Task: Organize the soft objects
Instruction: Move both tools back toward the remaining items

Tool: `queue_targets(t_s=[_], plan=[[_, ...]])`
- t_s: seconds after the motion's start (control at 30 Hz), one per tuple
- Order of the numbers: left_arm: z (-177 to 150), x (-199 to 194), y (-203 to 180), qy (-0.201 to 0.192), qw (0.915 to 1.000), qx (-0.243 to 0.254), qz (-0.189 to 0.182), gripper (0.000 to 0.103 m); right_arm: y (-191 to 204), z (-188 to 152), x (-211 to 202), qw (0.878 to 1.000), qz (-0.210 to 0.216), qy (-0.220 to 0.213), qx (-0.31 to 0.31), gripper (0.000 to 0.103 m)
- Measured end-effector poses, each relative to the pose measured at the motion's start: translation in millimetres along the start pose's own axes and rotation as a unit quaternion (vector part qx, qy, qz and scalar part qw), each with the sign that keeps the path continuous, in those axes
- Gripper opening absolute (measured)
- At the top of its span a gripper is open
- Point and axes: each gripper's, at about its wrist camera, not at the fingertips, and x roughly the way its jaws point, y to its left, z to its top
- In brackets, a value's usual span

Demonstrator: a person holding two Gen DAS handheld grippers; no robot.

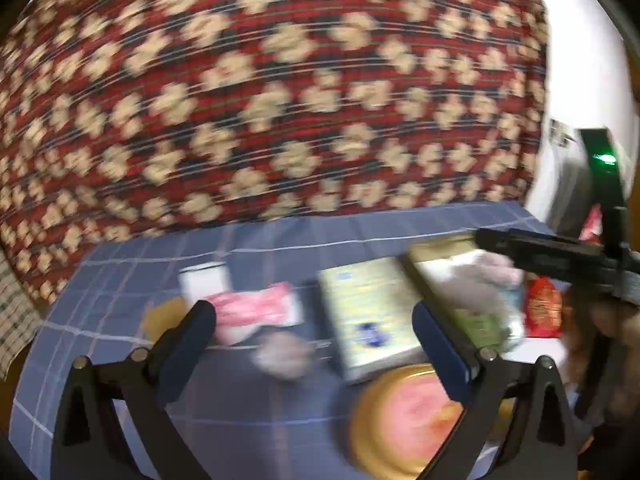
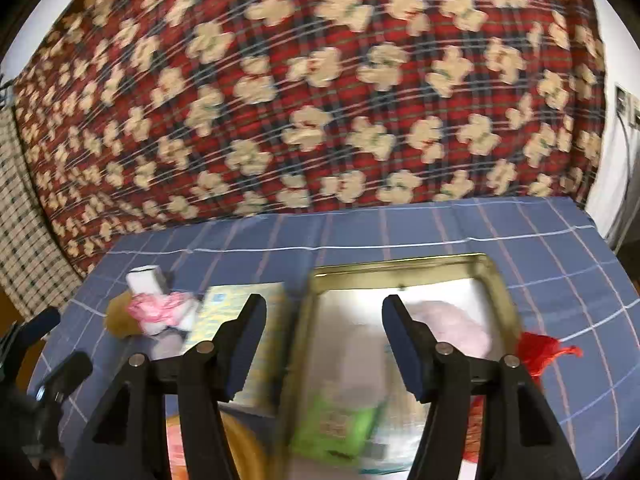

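Left gripper (image 1: 316, 344): jaws wide, nothing between. Right gripper (image 2: 324, 344): jaws parted, empty, above tin (image 2: 400, 264). Pink cloth (image 1: 256, 310) on blue sheet beyond left pads. Line up square, close mid-bundle, lift clear before tin.

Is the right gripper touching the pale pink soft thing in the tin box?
Cannot tell. In the right wrist view the right gripper stands open over the tin box, but blur hides any gap to the pink soft thing.
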Motion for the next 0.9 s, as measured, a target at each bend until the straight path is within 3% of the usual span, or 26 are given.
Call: queue_targets(t_s=[0.2,0.37,0.47,0.67,0.9], plan=[[-16,29,80,0.04,0.994,-0.067,0.077,0.102,70,-5,10,0.996,0.067,0.02,-0.063,0.063],[-34,54,117,0.076,0.9871,-0.093,0.105,0.102,138,-15,43,0.979,0.124,0.081,-0.136,0.063],[-39,62,131,0.084,0.9846,-0.106,0.11,0.102,165,-24,69,0.968,0.12,0.125,-0.181,0.062],[-42,72,147,0.093,0.982,-0.121,0.112,0.102,181,-31,111,0.948,0.121,0.197,-0.218,0.062],[-46,86,150,0.106,0.9819,-0.122,0.099,0.102,191,-41,137,0.936,0.107,0.236,-0.236,0.062]])
